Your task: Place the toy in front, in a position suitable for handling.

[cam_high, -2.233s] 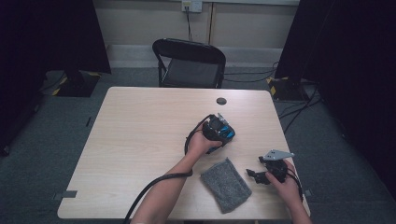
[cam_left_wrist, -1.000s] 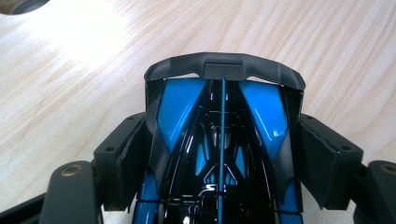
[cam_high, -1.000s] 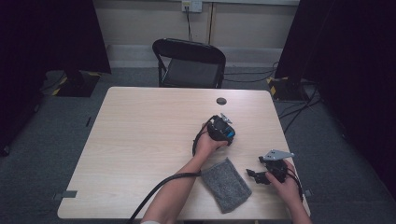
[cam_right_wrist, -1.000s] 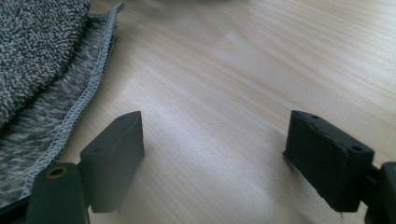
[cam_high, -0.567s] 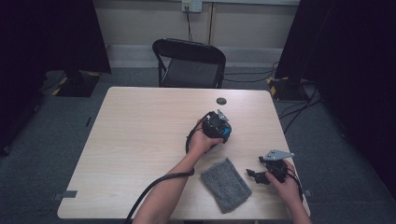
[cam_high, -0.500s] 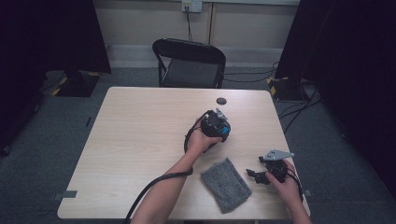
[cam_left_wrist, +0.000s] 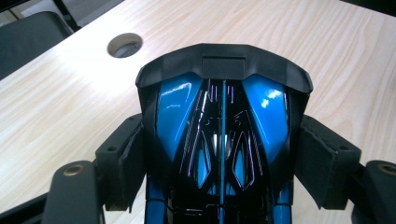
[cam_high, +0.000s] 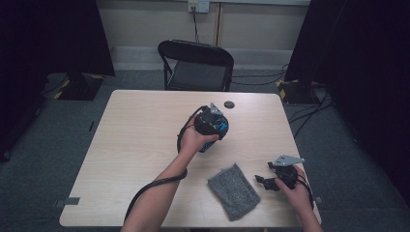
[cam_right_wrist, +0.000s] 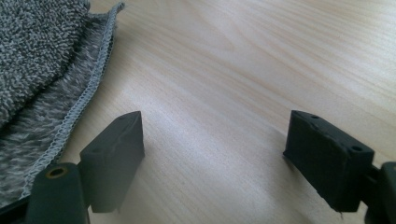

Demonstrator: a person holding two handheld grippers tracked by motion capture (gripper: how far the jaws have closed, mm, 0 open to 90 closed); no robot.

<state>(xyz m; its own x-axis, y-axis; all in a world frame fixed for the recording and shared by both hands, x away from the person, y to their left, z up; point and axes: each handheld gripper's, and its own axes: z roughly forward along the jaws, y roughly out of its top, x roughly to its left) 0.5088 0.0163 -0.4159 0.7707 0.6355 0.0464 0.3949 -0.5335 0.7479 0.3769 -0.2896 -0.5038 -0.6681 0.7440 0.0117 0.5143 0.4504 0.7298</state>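
High view: the left gripper (cam_high: 212,126) is held above the middle of the table (cam_high: 130,145), a little right of centre in the frame, with a glossy blue and black gadget (cam_high: 220,128) caught in it. It could be a mouse or a small scanner; I cannot tell which. The right gripper (cam_high: 273,180) rests near the lower right edge of the table, just right of a folded grey cloth (cam_high: 234,191). A small round hole (cam_high: 229,104) sits in the tabletop above the left gripper.

Left gripper view: the gadget (cam_left_wrist: 222,135) stands in the centre of the frame, and the two pads (cam_left_wrist: 128,163) press its sides, so the jaws are clamped on it. The shell is shiny and curved and narrows toward the bottom of the frame. My worry is that it could slide out or twist between the pads if the hand tilts or moves fast, and drop to the bare wood.

Right gripper view: the jaws stand wide apart with nothing but wood between them. The cloth (cam_right_wrist: 42,70) lies at the upper left, close by the left pad (cam_right_wrist: 116,158). If this gripper goes for the cloth, it may catch just one layer, and the fold would open.
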